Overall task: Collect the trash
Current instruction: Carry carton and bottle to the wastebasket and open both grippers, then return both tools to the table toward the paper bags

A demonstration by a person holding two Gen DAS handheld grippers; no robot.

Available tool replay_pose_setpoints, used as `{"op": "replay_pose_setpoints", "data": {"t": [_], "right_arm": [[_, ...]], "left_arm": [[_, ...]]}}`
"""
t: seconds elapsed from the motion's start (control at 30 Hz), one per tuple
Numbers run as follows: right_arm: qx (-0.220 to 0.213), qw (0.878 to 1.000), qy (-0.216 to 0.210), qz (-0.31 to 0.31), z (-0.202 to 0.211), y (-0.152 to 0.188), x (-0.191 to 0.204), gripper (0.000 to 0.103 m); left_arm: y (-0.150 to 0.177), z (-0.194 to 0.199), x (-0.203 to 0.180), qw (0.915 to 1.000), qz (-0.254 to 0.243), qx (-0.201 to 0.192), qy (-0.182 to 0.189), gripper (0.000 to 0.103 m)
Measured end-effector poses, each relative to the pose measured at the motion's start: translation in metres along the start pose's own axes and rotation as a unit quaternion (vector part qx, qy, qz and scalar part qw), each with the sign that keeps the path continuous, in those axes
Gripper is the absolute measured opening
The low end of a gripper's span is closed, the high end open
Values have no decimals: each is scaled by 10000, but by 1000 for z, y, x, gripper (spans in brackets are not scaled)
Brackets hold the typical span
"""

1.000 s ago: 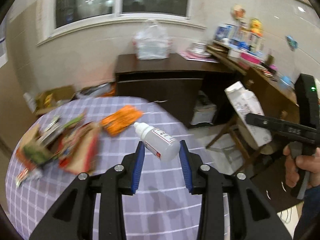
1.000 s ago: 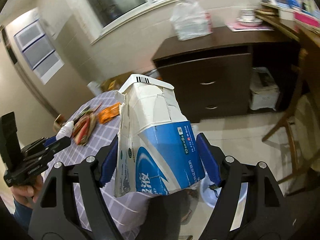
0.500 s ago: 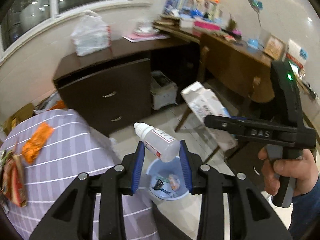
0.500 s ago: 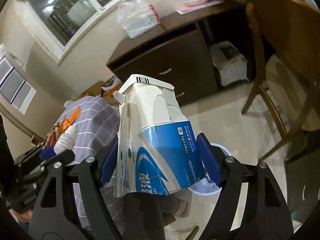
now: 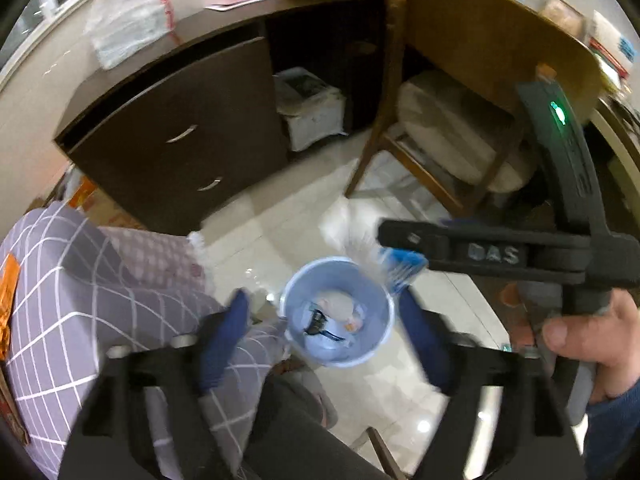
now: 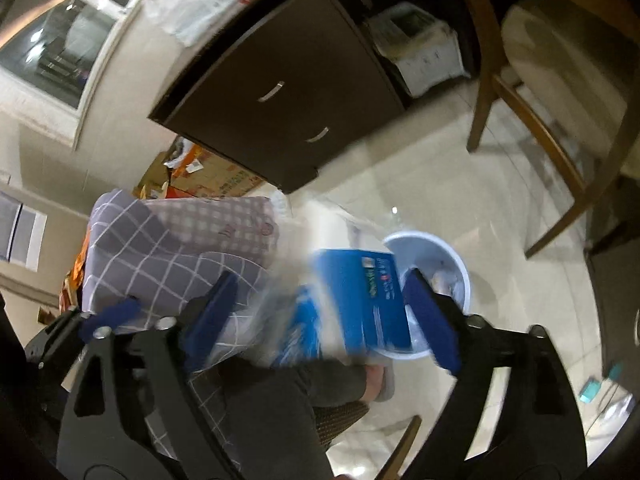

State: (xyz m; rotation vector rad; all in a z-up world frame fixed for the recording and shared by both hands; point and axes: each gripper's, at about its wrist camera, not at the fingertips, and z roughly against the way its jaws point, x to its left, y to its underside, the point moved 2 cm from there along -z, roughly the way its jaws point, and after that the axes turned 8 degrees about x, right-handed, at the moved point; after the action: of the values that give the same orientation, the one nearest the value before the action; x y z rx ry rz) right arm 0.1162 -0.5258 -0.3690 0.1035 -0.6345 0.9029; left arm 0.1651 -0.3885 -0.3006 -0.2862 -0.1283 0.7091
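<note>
1. My left gripper (image 5: 320, 344) hangs directly above the bin (image 5: 338, 312), pointing steeply down. Its jaws are opening and nothing is between them. I can't find the small bottle in either view; a blurred pale shape just left of the bin rim may be it, and if so it has missed the bin.
2. My right gripper (image 6: 320, 304) is also tilted down, on the near side of the bin. Its jaws are opening and the carton (image 6: 360, 300) is between them, blurred, and seems no longer pressed by the pads.
3. The risk with the carton: it looks nearly as wide as the bin mouth and sits over the near rim, not the middle. It could catch the rim, tip the light bin or land on the floor.
4. My knee and slipper are just beside the bin, so a bounce could send the carton under me.
5. My right hand (image 5: 592, 344) holds its handle to the right of the bin, so the two grippers crowd one opening and could knock together.
6. Beyond the bin stand a chair (image 5: 440, 136) and a cabinet (image 5: 180, 132), well apart from it.
</note>
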Motion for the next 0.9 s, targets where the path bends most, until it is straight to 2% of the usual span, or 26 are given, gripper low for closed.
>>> {"op": "replay_pose_setpoints", "data": {"t": [0.13, 0.33, 0.53, 0.9], "right_arm": [[-49, 9999, 69, -61, 0, 1, -4, 97], [-227, 9994, 207, -135, 10, 0, -1, 97], [-426, 9989, 205, 45, 28, -1, 22, 97], [-910, 9915, -6, 926, 73, 2, 120, 97]], "left_arm": [[0, 4, 10, 9999, 29, -77, -111, 87], [4, 23, 19, 9992, 150, -305, -188, 89], [10, 53, 29, 9971, 279, -675, -198, 90], [42, 135, 64, 9851, 709, -1535, -310, 92]]}}
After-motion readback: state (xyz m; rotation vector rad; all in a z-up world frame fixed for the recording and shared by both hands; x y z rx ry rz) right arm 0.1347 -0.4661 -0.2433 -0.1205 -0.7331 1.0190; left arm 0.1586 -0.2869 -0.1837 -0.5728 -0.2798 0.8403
